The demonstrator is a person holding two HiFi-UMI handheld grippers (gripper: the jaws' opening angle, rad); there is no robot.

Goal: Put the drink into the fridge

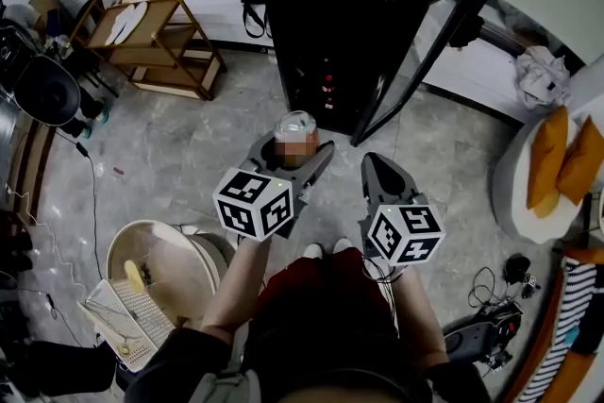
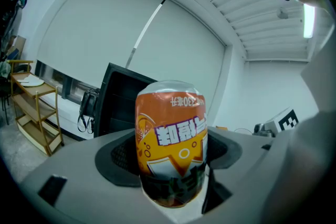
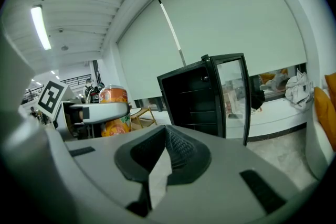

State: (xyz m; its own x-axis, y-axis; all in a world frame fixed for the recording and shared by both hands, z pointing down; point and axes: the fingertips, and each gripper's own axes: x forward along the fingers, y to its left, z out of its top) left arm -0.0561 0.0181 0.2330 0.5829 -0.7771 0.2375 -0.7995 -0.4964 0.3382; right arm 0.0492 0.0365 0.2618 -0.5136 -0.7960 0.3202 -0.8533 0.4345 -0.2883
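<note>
drink: one can (image 2: 171, 144), orange with purple-and-white lettering and a silvery end facing up; the print reads upside down in the left gripper view

where it's at: up in the air between the jaws of the left gripper (image 1: 294, 156), out in front of the fridge (image 1: 330, 14) and not inside it

left gripper: jaws spread wide and clamped on the can's lower half, one dark pad on each side, so most of the can sticks up above them

right gripper (image 1: 375, 163): jaws pressed together with nothing between them, just beside the left one and at about the same height

fridge: one, black, standing on the grey floor (image 1: 189, 156); the shelves inside are too dark to make out

fridge door (image 1: 425, 42): one glass door, swung open toward the person's right

count so far: one can, two grippers, one fridge

other stuff: one wooden shelf cart (image 1: 156, 42) off to the left, two orange cushions (image 1: 547, 156) far right
</note>
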